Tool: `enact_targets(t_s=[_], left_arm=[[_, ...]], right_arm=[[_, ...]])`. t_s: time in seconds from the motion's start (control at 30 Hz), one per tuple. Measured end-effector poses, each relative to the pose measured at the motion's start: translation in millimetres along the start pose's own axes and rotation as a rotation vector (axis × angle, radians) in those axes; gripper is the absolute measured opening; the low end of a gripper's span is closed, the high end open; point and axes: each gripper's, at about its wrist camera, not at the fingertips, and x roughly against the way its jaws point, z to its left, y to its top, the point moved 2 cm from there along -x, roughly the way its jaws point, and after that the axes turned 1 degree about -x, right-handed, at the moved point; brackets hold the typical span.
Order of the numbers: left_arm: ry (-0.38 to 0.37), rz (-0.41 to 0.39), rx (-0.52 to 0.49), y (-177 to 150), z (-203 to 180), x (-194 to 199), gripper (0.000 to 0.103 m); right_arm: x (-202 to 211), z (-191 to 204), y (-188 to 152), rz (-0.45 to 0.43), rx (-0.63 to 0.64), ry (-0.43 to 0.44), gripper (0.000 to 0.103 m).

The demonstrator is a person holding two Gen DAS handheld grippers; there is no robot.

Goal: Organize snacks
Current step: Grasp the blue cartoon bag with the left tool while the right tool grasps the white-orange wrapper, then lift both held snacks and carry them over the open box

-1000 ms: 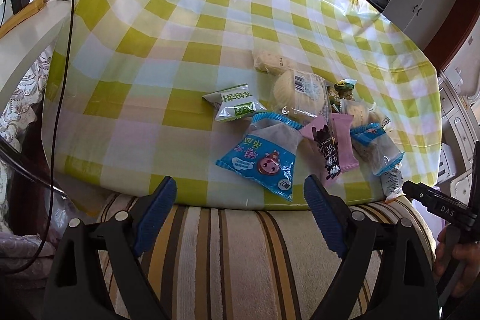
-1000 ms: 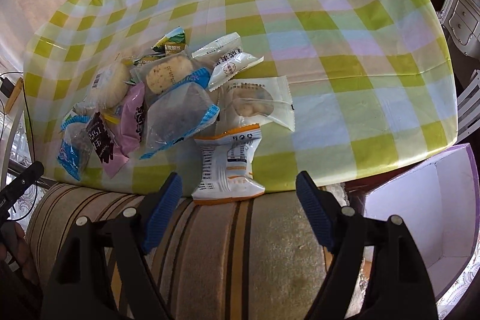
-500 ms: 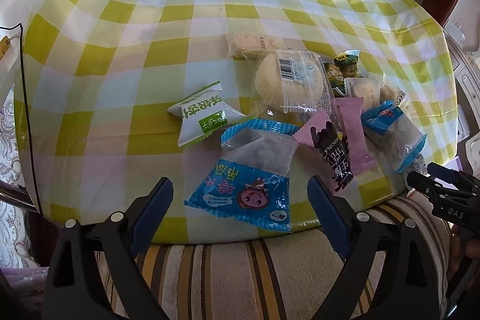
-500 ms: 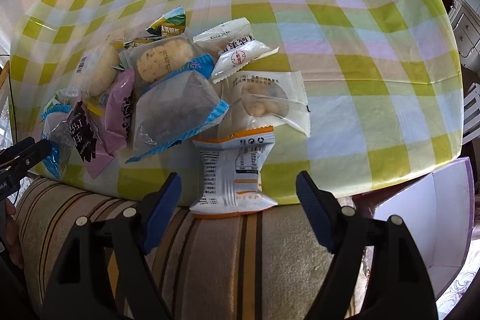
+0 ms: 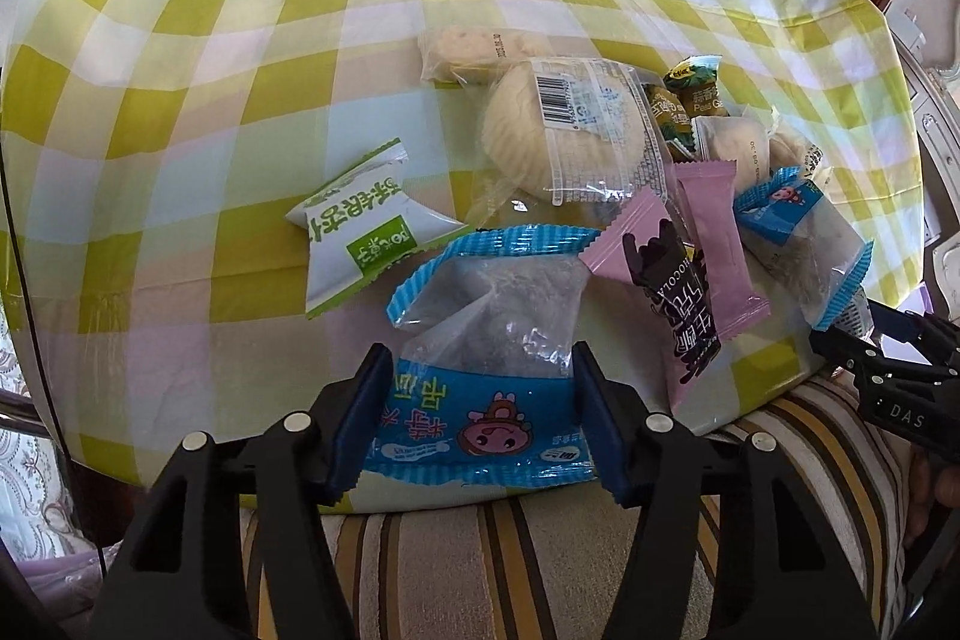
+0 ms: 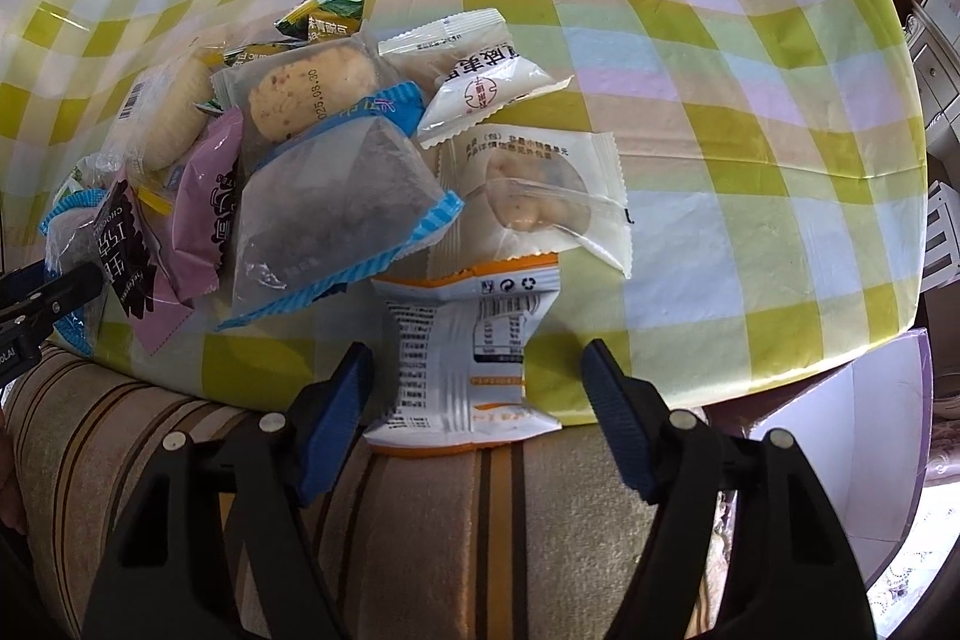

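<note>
Snacks sit in a heap at the near edge of the bench (image 5: 240, 40). The cartoon-face packet (image 5: 486, 340) lies nearest, between the fingers of the left gripper (image 5: 480, 412), overhanging the edge toward the striped cushion (image 5: 510, 568). Behind it to the left lies the flat sachet (image 5: 354, 232); behind it, the round bun pack (image 5: 564, 130). Over in the right wrist view, the barcode packet (image 6: 462, 358) lies between the fingers of the right gripper (image 6: 480, 400), the biscuit pack (image 6: 534, 196) just behind it. An open box (image 6: 840, 436) sits right of the bench edge.
</note>
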Motion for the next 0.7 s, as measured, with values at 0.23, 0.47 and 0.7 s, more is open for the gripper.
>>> enact_targets(t_s=[0.23,0.47,0.7], left_arm=[[0.022,-0.050,0.003,-5,0,14,0.047],[-0.014,-0.109,0.024,-14,3,36,0.047],[-0.018,-0.192,0.076,-18,10,55,0.046]], right_arm=[[6,9,-2,-0.017,0.047,-0.017,0.042],[15,5,-5,-0.019,0.021,-0.019,0.037],[41,3,-6,-0.112,0.008,-0.061,0.035]])
